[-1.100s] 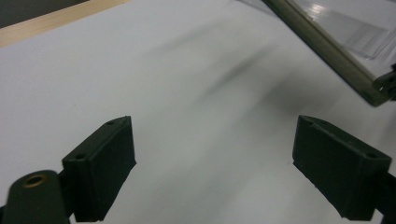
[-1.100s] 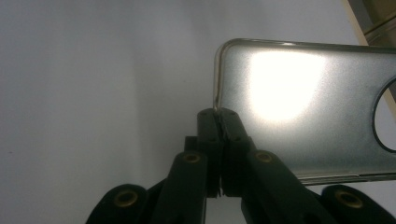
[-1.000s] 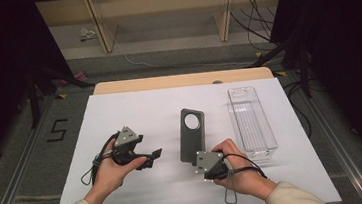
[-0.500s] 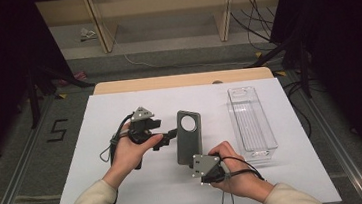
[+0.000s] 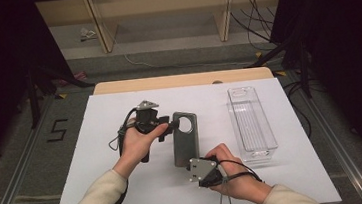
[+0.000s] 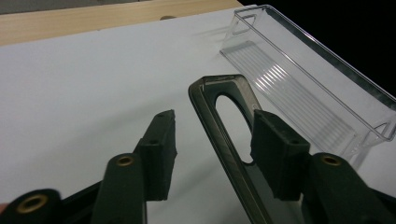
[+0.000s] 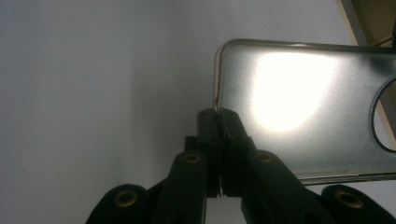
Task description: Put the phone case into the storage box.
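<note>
A: Looking at the clear plastic tray [image 5: 251,123] first: it lies lengthwise on the right side of the white desk [image 5: 98,155], and through its ribbed floor nothing shows inside.

B: And the grey phone case [image 5: 185,137]?

A: It lies near the middle of the desk, left of the tray and apart from it, round camera hole at the far end. The right gripper [image 5: 207,172] has its jaws clamped together on the case's near corner; the right gripper view shows the thin rim pinched between the pads.

B: The left gripper [image 5: 171,127]?

A: Its jaws have just been closing. In the left gripper view they straddle the case's left edge beside the hole, one pad [image 6: 161,151] outside, the other [image 6: 278,149] over the case. A gap remains at the outer pad, so they stand apart, not yet pressing.

B: Anything hard to make out?

A: Whether the inner pad touches the case, I cannot tell. The right hand [image 5: 239,179] covers most of its gripper from above, and glare washes out the case's surface [image 7: 289,93].
</note>
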Demonstrator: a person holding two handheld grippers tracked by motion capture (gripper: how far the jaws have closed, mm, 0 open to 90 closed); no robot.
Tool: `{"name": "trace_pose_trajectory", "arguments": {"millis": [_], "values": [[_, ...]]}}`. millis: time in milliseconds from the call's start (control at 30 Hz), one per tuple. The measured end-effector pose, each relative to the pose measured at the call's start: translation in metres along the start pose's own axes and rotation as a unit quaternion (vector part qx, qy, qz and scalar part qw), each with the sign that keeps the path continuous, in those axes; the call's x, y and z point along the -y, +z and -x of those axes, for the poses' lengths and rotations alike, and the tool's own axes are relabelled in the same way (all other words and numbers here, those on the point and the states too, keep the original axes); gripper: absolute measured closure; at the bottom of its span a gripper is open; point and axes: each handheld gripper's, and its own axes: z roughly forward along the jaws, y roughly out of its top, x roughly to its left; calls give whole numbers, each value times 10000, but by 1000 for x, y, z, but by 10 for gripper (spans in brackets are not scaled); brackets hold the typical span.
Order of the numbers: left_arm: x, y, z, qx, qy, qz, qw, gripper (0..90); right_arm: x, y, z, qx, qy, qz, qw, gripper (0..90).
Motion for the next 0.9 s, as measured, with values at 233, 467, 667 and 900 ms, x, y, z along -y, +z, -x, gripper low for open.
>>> {"name": "trace_pose_trajectory", "arguments": {"millis": [233,467,667,900], "values": [[3,2,-6,236,-330,-14,9992,631,-4,1,-4,-38,-175,-19,9998,893],[4,-1,-8,360,-546,47,9978,725,-4,4,-6,-70,-241,-54,9997,894],[4,-2,-4,449,-656,59,9968,760,-3,7,-8,-100,-260,-124,9995,894],[3,-6,2,624,-719,181,9953,802,-4,8,-8,-89,-335,-152,9993,893]]}}
